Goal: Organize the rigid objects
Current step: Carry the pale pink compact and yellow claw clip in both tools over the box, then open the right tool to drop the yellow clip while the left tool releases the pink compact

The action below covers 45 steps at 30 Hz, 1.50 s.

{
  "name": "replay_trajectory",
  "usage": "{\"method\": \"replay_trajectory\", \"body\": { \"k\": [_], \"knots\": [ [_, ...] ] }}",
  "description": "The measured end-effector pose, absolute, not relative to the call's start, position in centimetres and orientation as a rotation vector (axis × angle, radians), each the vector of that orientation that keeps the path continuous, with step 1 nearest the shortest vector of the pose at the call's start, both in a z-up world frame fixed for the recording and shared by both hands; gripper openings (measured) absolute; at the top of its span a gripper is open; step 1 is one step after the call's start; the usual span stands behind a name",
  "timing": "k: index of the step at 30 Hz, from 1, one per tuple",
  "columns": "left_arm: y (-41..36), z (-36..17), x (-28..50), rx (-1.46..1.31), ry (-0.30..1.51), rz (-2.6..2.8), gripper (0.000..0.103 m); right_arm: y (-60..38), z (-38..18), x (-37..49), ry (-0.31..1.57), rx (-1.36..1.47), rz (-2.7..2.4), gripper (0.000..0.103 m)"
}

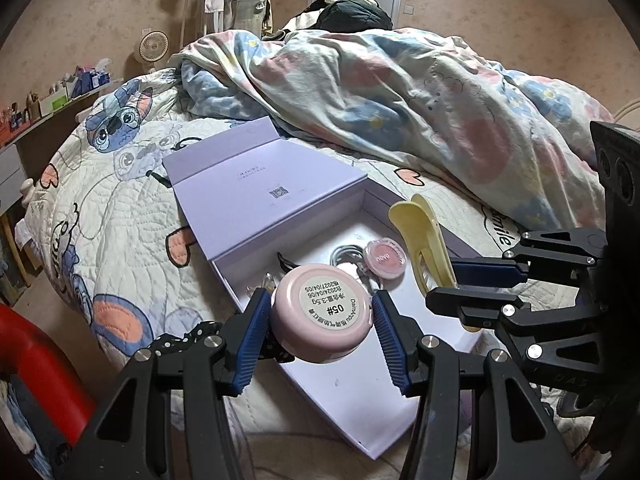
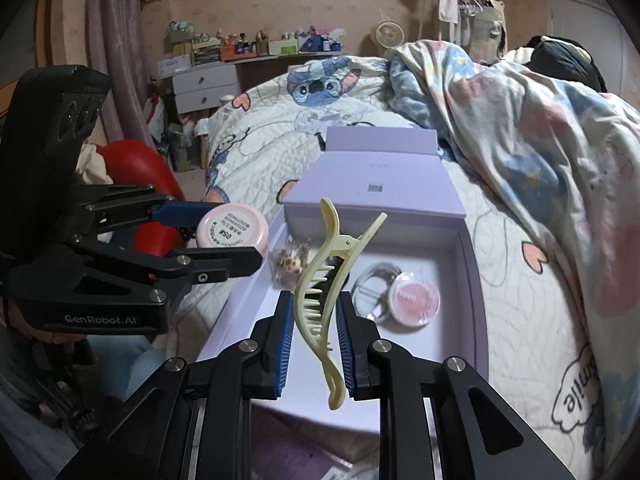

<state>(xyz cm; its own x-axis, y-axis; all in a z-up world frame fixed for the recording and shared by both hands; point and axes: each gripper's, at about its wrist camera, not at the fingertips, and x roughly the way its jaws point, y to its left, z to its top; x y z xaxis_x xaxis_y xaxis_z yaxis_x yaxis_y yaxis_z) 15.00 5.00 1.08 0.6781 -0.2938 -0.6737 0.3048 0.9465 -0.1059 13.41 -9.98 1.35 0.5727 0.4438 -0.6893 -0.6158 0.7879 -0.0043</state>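
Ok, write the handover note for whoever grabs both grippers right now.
Left gripper: shut on the pink compact, label side facing the camera, held over the near left edge of the lilac box.
Right gripper: shut on the yellow hair claw, above the open box.
Already in the box: a small pink jar, a coil of hair ties beside it, and a leopard-print clip at the left wall.
Left to do: set the compact and the claw down inside, probably in the bare near part. A black polka-dot scrunchie lies outside, left of the box.
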Motion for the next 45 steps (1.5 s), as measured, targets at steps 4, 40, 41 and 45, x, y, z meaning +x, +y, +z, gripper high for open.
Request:
{"method": "replay_trajectory", "body": {
  "k": [4, 40, 41, 45],
  "knots": [
    [5.2, 1.3, 16.5, 0.021, 0.753, -0.331, 0.052, -9.8, 1.6, 14.7, 0.721, -0.255, 0.627, 0.021],
    [1.4, -2.2, 27.2, 0.097, 0.831, -0.361, 0.052, -12.3, -1.3, 25.2, 0.802, -0.238, 0.526, 0.021],
    [1.2, -2.4, 27.3, 0.100, 0.835, -0.363, 0.052, -12.4, -1.4, 25.3, 0.807, -0.240, 0.524, 0.021],
    [0.6, -3.0, 27.6, 0.118, 0.855, -0.364, 0.052, -12.6, -2.1, 25.7, 0.834, -0.258, 0.512, 0.021]
  ]
}}
